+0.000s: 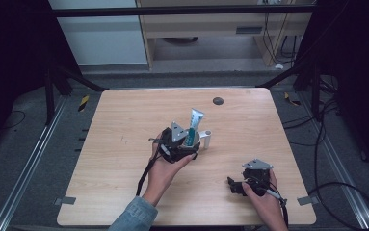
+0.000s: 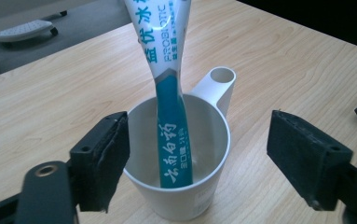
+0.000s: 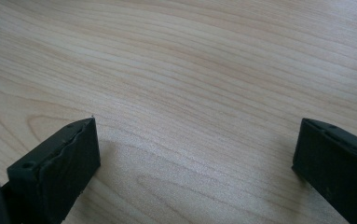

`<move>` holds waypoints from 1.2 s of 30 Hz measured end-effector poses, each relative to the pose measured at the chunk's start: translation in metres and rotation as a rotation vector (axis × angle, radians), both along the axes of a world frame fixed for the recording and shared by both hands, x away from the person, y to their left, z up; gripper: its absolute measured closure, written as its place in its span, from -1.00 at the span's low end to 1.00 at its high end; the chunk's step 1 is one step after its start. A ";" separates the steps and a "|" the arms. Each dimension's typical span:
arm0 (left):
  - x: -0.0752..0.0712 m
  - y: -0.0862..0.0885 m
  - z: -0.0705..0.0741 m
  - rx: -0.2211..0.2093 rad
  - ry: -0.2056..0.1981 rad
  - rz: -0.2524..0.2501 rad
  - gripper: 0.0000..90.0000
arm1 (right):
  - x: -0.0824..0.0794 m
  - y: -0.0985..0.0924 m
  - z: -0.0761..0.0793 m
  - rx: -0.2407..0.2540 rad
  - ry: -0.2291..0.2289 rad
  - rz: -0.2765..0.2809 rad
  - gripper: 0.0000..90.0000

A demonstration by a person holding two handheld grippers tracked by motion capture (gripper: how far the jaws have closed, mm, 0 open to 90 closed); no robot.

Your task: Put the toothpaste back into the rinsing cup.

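A white cup [image 2: 178, 201] with a hollow handle [image 2: 220, 83] stands on the wooden table [image 1: 119, 159], a little right of its middle. A teal and white toothpaste tube [image 2: 171, 116] stands upright in the cup, leaning on the near rim. My left gripper [image 2: 199, 154] is open, its pads on either side of the cup and clear of both cup and tube. From above, the tube [image 1: 196, 121] sticks up beyond my left gripper [image 1: 193, 144]. My right gripper [image 1: 233, 186] rests near the front right, and its jaws stand open [image 3: 195, 158] over bare wood.
A small dark round mark [image 1: 217, 100] lies near the table's far edge. Black cables trail from both grippers. Metal rails run along the floor on both sides of the table, and a light cabinet stands beyond it.
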State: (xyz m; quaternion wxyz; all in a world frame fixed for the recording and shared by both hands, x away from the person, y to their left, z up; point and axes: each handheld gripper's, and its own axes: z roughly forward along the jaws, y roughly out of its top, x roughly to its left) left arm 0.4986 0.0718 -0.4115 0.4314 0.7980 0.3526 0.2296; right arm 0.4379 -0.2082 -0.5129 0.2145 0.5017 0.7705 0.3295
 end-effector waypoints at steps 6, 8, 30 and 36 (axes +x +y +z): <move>-0.004 0.006 0.000 -0.014 0.006 0.000 -0.65 | 0.000 0.000 0.000 0.001 -0.001 0.000 -0.98; -0.005 0.008 0.000 -0.014 0.013 -0.006 -0.67 | 0.000 0.000 0.000 0.001 -0.001 0.000 -0.99; -0.015 0.048 -0.014 0.036 0.060 -0.031 -0.91 | 0.000 0.000 0.000 -0.002 -0.002 0.000 -0.98; -0.014 0.070 -0.027 0.051 0.088 -0.004 -0.91 | 0.000 0.000 0.000 0.002 0.000 -0.001 -0.98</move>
